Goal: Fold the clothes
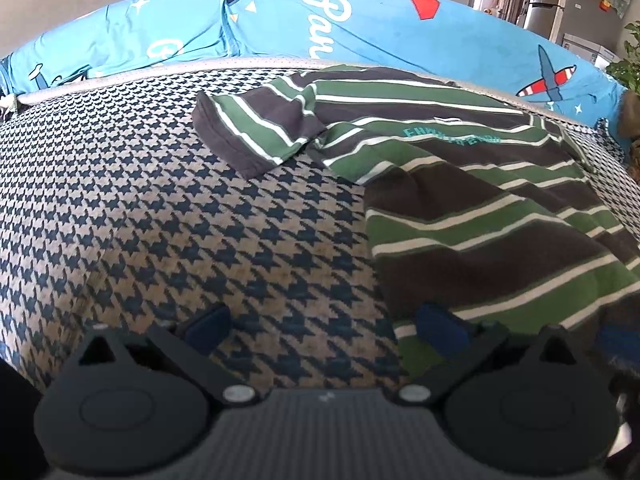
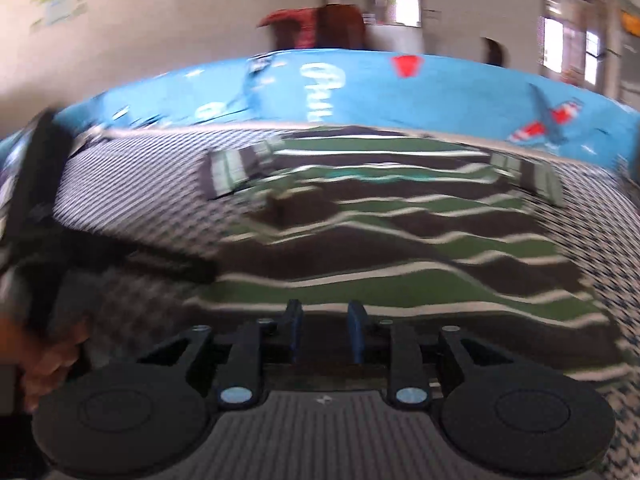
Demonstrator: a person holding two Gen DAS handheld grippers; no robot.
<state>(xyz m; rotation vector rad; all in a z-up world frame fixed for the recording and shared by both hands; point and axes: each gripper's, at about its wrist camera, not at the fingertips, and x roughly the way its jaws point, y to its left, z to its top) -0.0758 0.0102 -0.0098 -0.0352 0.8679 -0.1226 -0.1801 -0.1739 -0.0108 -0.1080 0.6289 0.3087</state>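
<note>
Green, brown and white stripes mark the shirt (image 1: 460,184) we have spread on the houndstooth cover (image 1: 160,220), its collar end toward the blue printed cushion (image 1: 360,20) and one sleeve (image 1: 256,132) lying out to the side; our left gripper (image 1: 326,326) is spread wide, one pad at the hem, holding nothing; our right gripper (image 2: 326,330) hangs above the hem, its jaws narrowly parted and empty; that view is blurred

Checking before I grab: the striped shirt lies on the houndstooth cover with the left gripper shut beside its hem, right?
Not quite. The left gripper is open, fingers spread wide, as the left wrist view shows. The striped shirt does lie on the houndstooth cover.
</note>
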